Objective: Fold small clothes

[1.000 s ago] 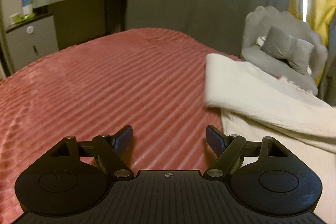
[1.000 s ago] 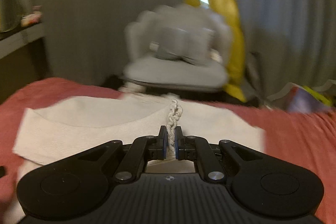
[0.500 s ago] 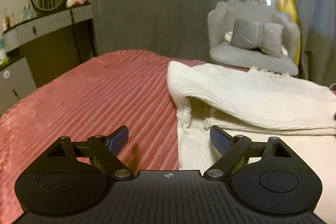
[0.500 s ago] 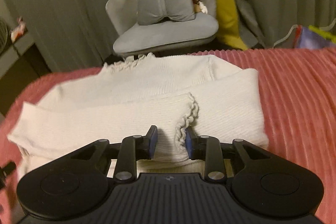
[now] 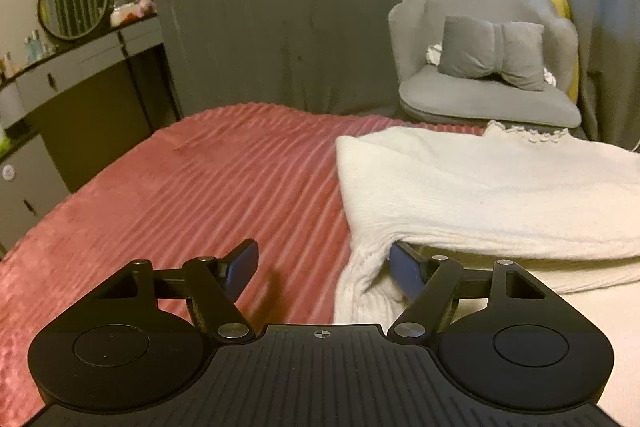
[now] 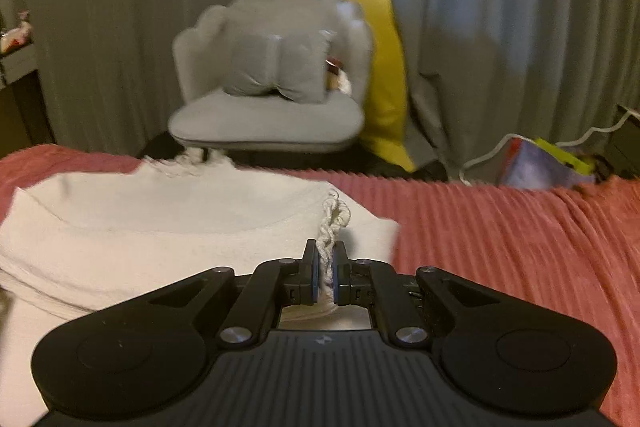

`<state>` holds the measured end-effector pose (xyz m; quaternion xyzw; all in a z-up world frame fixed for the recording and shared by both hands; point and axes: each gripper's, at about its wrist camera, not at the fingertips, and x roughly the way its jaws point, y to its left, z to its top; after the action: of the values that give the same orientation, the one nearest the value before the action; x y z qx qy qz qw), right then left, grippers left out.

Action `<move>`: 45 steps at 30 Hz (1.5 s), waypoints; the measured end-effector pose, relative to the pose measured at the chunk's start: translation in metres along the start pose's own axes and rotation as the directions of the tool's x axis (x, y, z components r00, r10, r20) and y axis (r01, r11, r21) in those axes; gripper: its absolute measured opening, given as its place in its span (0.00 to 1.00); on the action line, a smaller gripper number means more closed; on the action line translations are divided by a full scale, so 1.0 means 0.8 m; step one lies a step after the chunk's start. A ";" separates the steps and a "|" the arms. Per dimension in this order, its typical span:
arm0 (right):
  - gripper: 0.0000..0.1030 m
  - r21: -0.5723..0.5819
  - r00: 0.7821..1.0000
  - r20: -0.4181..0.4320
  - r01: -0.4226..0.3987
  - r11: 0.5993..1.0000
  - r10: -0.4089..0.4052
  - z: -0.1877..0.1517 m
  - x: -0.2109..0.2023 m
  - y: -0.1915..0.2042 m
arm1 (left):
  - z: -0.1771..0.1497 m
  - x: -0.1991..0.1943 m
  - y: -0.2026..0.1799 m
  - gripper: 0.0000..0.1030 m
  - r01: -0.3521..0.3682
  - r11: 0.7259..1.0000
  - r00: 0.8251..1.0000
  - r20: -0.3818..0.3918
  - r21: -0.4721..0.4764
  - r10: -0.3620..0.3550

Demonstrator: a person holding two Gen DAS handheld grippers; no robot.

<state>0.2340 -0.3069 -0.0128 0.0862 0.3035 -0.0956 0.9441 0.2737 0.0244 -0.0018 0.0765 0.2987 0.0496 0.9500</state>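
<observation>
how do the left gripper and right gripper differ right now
The left gripper is spread wide open; the right gripper is shut on the white sweater's frilly cuff. The left holds nothing, with one finger at the sweater's folded edge and the other over the pink bedspread; the right sits over the sweater itself. Both are black with blue-padded fingers.

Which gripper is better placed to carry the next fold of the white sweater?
Right. The right gripper is shut on the sweater's ruffled cuff; the left gripper is open, holding nothing.
</observation>
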 end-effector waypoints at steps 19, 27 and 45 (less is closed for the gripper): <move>0.19 -0.120 0.980 0.010 -0.195 0.973 0.198 -0.023 0.003 0.072 | 0.023 -0.018 -0.013 0.92 0.126 0.992 0.990 0.061 -0.018 -0.125; 0.21 -0.145 0.998 -0.017 -0.059 0.988 0.058 -0.037 0.031 0.035 | -0.011 0.034 -0.027 0.98 0.049 0.998 0.997 -0.060 0.037 -0.047; 0.25 -0.213 0.977 -0.027 -0.211 0.954 0.211 -0.025 0.048 0.105 | 0.032 0.080 -0.091 0.98 0.046 0.991 0.998 -0.041 0.129 -0.041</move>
<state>0.2730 -0.2264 -0.0424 0.0158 0.3029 0.0392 0.9521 0.3439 -0.0409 -0.0293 0.1308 0.3213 0.0110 0.9378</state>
